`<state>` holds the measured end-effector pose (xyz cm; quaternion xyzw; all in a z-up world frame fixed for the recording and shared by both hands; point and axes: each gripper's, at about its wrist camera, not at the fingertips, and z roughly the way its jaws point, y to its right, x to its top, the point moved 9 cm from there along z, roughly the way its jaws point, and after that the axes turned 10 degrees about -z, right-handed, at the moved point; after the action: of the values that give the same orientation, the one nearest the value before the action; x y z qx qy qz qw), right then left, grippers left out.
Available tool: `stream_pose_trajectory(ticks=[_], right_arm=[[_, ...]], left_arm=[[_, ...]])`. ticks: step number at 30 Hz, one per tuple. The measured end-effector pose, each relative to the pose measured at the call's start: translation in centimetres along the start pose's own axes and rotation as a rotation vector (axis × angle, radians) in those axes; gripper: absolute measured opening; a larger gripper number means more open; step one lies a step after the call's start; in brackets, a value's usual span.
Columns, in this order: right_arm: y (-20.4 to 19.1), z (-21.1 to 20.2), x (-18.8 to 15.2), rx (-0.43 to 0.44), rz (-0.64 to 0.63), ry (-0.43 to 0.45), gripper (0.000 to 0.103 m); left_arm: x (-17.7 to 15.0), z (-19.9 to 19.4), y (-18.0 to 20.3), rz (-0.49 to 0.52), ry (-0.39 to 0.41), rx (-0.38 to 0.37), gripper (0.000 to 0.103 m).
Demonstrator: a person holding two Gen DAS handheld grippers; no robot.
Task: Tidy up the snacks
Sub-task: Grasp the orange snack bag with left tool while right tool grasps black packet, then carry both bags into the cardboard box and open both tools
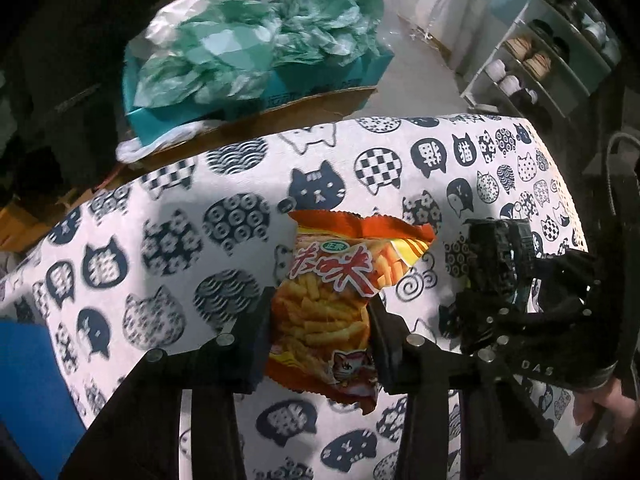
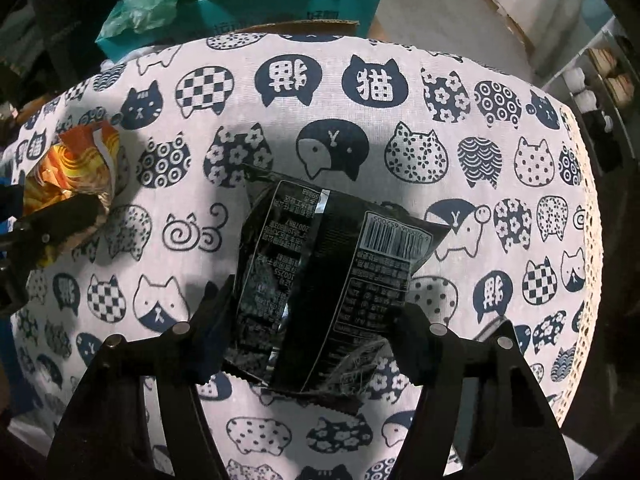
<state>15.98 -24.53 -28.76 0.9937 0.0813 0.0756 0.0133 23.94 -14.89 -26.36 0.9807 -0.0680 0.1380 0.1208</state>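
My left gripper (image 1: 318, 320) is shut on an orange snack bag (image 1: 336, 292) printed with fried sticks and a cat, held above the cat-print tablecloth (image 1: 180, 240). My right gripper (image 2: 316, 312) is shut on a black snack bag (image 2: 320, 264) with a barcode, held over the same cloth (image 2: 440, 120). The right gripper with its black bag shows at the right of the left wrist view (image 1: 504, 264). The left gripper's orange bag shows at the left edge of the right wrist view (image 2: 76, 168).
A teal box (image 1: 260, 84) piled with green plastic bags (image 1: 256, 36) sits on cardboard beyond the table's far edge. A white shelf rack with shoes (image 1: 540, 52) stands at the far right. A blue object (image 1: 28, 380) lies at the table's left.
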Motion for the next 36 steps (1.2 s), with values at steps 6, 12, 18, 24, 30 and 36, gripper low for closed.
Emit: stream_pose_trajectory(ticks=[6, 12, 18, 24, 30, 36], right_arm=[[-1.0, -2.6, -1.2, -0.009, -0.045, 0.031, 0.067], [-2.6, -5.8, -2.6, -0.001, -0.092, 0.073, 0.067], [-3.8, -9.1, -3.0, 0.007, -0.143, 0.122, 0.067], [-5.4, -12.0, -2.4, 0.023, -0.182, 0.169, 0.067], [-8.0, -14.3, -1.9, 0.043, -0.228, 0.212, 0.067], [-10.9, -16.4, -1.5, 0.062, -0.282, 0.247, 0.067]], left_arm=[[-0.9, -2.8, -1.0, -0.009, 0.043, 0.027, 0.043], [-2.6, -6.3, -2.0, -0.013, 0.076, 0.055, 0.042], [-4.3, -9.5, -2.8, -0.007, 0.112, 0.085, 0.042], [-6.1, -12.5, -3.9, -0.032, 0.134, 0.102, 0.042], [-7.6, -15.7, -5.1, -0.047, 0.176, 0.113, 0.042], [-9.3, -18.6, -7.1, -0.073, 0.209, 0.123, 0.042]])
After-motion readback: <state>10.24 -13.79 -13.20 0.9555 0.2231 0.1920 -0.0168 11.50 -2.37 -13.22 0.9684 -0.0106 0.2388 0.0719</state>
